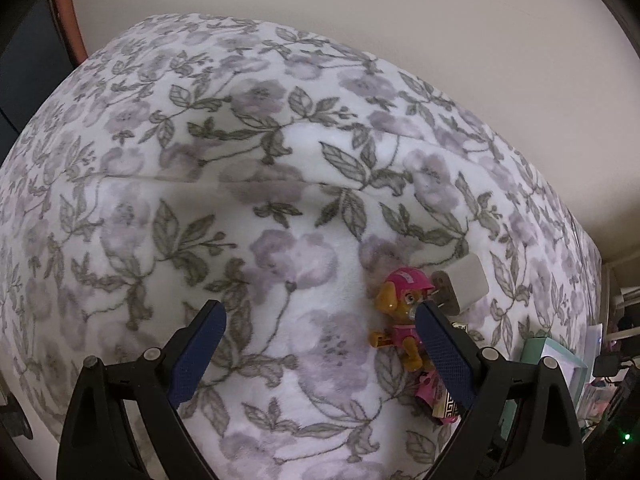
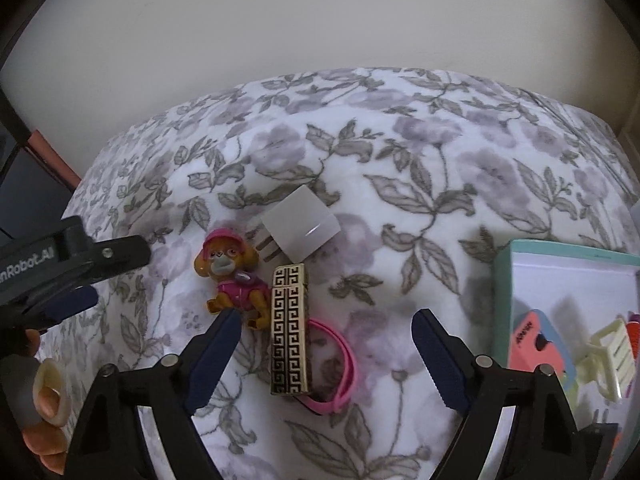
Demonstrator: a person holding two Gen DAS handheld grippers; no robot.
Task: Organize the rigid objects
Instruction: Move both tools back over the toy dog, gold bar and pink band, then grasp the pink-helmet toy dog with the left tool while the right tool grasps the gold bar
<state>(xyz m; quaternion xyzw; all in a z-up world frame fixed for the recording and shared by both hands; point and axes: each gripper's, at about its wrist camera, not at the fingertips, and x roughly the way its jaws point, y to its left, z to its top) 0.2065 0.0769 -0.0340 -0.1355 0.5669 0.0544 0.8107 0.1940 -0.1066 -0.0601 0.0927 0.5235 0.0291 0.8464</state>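
A toy dog in pink (image 2: 232, 280) lies on the floral blanket (image 2: 400, 184), beside a gold box with a black key pattern (image 2: 289, 328). A white plug adapter (image 2: 300, 228) lies just behind them and a pink band (image 2: 340, 364) pokes out from under the box. My right gripper (image 2: 326, 318) hovers open over the box, which sits between the fingers without touching them. My left gripper (image 1: 320, 308) is open over bare blanket; its right finger (image 1: 440, 344) overlaps the toy dog (image 1: 400, 320) and the adapter (image 1: 466, 282). The left gripper also shows at the right wrist view's left edge (image 2: 76, 280).
A teal-rimmed box (image 2: 504, 280) at the right holds a pink-and-blue item (image 2: 536, 340), a cream clip (image 2: 608, 356) and other small things. A hand (image 2: 44, 400) grips the left tool at lower left. A pale wall rises behind the bed. Dark furniture stands at far left.
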